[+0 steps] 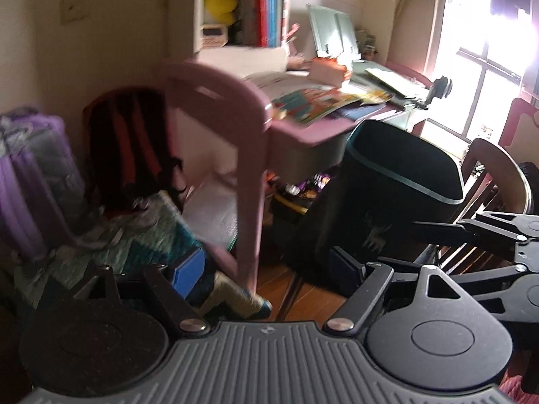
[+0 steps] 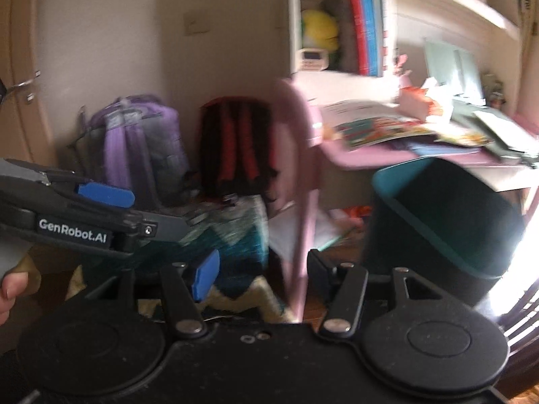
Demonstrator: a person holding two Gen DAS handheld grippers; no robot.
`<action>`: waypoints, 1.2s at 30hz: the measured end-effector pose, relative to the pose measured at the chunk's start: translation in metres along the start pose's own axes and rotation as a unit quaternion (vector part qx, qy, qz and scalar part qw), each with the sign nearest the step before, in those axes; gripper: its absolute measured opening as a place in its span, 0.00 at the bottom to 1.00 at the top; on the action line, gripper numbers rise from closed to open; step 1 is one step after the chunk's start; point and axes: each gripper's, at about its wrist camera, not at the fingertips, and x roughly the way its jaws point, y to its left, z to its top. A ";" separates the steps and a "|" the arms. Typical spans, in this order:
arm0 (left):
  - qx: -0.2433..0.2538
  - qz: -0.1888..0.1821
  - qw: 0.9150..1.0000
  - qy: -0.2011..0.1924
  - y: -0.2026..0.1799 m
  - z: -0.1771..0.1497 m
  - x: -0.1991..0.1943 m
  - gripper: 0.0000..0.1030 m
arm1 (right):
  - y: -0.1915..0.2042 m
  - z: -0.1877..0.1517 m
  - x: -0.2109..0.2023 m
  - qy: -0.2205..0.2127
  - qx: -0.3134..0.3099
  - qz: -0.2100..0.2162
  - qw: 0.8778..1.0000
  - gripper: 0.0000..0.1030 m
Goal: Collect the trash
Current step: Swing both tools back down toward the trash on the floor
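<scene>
A dark bin with a teal rim (image 1: 401, 181) stands on the floor beside the pink desk (image 1: 303, 131); it shows in the right wrist view too (image 2: 441, 222). My left gripper (image 1: 266, 269) is open and empty, its blue-padded fingers wide apart, aimed at the chair and bin. My right gripper (image 2: 259, 269) is open and empty, also facing the bin. The left gripper shows from the side in the right wrist view (image 2: 101, 198). Crumpled paper (image 1: 328, 69) lies on the desk among books. Colourful wrappers (image 1: 310, 185) lie under the desk.
A pink chair (image 1: 222, 128) stands in front of the desk. A purple backpack (image 2: 141, 148) and a red-black backpack (image 2: 239, 148) lean on the wall. A patterned blanket (image 1: 141, 235) lies low. A bookshelf (image 2: 353, 27) is above; a window (image 1: 481, 67) is at right.
</scene>
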 end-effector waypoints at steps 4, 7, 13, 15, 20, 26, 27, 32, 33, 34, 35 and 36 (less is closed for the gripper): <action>-0.015 0.011 1.000 0.011 0.035 -0.030 -0.006 0.80 | 0.036 -0.012 0.023 0.022 -0.014 0.034 0.999 0.56; -0.029 0.020 0.999 0.022 0.064 -0.056 -0.007 0.88 | 0.063 -0.025 0.043 0.043 -0.024 0.059 0.997 0.56; -0.071 0.031 0.996 0.049 0.131 -0.110 0.006 0.88 | 0.105 -0.057 0.094 0.097 -0.029 0.095 0.990 0.57; -0.079 0.040 0.994 0.058 0.152 -0.128 0.015 0.89 | 0.115 -0.071 0.114 0.119 -0.022 0.106 0.987 0.57; -0.115 0.068 0.988 0.074 0.204 -0.174 0.044 0.99 | 0.137 -0.106 0.167 0.168 0.002 0.127 0.978 0.57; -0.123 0.057 0.985 0.106 0.252 -0.227 0.090 0.99 | 0.157 -0.161 0.230 0.222 0.029 0.131 0.966 0.57; -0.118 0.054 0.985 0.118 0.258 -0.236 0.100 0.99 | 0.160 -0.173 0.241 0.230 0.030 0.125 0.965 0.57; -0.100 0.056 0.977 0.183 0.283 -0.280 0.155 0.99 | 0.175 -0.225 0.295 0.271 0.009 0.106 0.957 0.57; -0.095 0.058 0.974 0.195 0.285 -0.289 0.165 0.99 | 0.176 -0.235 0.304 0.280 0.007 0.111 0.954 0.57; -0.090 0.059 0.972 0.209 0.288 -0.300 0.176 0.99 | 0.178 -0.247 0.314 0.289 0.001 0.113 0.951 0.57; -0.086 0.060 0.969 0.224 0.291 -0.310 0.187 0.99 | 0.180 -0.259 0.324 0.302 -0.007 0.112 0.947 0.57; -0.086 0.063 0.964 0.243 0.292 -0.321 0.199 0.99 | 0.182 -0.270 0.333 0.312 -0.016 0.116 0.943 0.57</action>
